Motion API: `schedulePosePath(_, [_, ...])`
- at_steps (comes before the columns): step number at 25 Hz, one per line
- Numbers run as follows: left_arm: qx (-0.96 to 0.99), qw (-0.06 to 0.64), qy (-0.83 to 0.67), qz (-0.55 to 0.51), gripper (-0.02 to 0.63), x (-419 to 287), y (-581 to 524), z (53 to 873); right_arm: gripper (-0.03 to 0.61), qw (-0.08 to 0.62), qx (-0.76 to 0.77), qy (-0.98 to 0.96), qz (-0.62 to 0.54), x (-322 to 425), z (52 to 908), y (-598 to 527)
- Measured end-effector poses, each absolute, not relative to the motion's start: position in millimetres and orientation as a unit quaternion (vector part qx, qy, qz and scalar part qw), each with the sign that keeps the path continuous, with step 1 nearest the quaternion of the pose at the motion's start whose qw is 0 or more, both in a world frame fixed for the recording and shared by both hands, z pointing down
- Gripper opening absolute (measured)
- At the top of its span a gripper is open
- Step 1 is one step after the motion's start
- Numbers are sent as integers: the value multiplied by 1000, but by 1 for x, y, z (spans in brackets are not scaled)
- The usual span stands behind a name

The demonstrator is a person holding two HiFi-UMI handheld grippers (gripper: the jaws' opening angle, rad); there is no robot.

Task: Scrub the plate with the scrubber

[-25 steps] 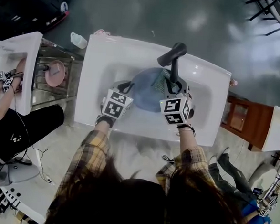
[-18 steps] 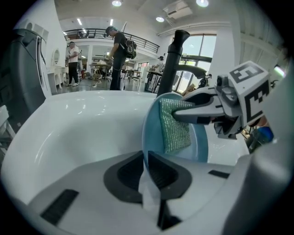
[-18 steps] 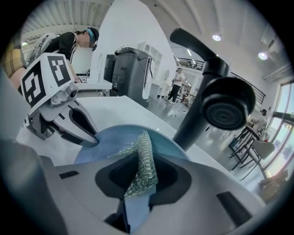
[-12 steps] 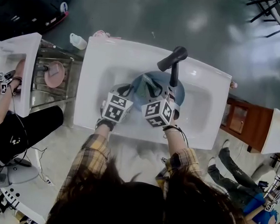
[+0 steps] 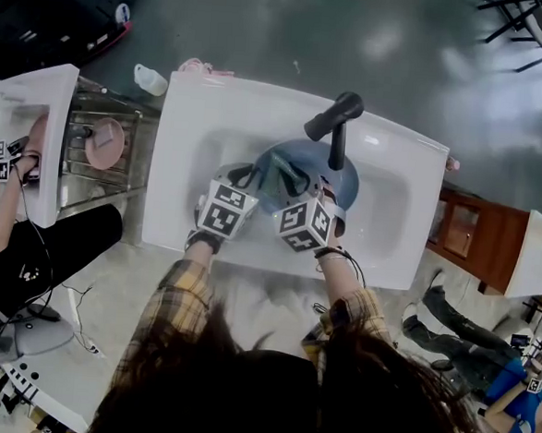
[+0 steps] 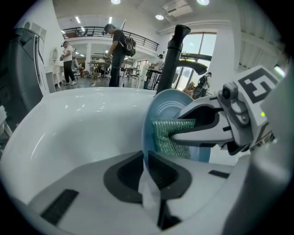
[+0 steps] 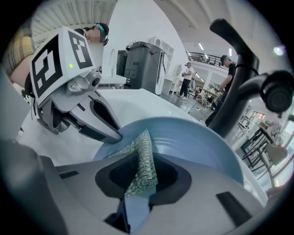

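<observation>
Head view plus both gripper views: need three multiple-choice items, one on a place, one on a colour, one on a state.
1. Where is the plate? A in the white sink; B on a rack; C on the floor.
2. The scrubber is: A yellow; B green; C red.
3. The left gripper is: A open; B shut on the scrubber; C shut on the plate's rim.
Answers: A, the head view shows it in the basin; B, green mesh in the right gripper; C, its jaws pinch the blue rim.
</observation>
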State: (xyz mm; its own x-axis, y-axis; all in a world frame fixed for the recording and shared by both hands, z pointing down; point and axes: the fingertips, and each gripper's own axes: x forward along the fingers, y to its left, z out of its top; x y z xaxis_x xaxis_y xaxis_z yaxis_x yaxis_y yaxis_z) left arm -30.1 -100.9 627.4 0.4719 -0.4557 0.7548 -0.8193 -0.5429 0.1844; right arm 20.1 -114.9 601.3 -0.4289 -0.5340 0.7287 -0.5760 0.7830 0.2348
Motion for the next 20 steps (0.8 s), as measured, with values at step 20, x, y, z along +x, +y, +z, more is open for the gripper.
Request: schedulePosePath(20, [818, 270, -380, 337, 31, -30, -98, 635, 100, 467, 371, -801, 61, 117, 612, -95])
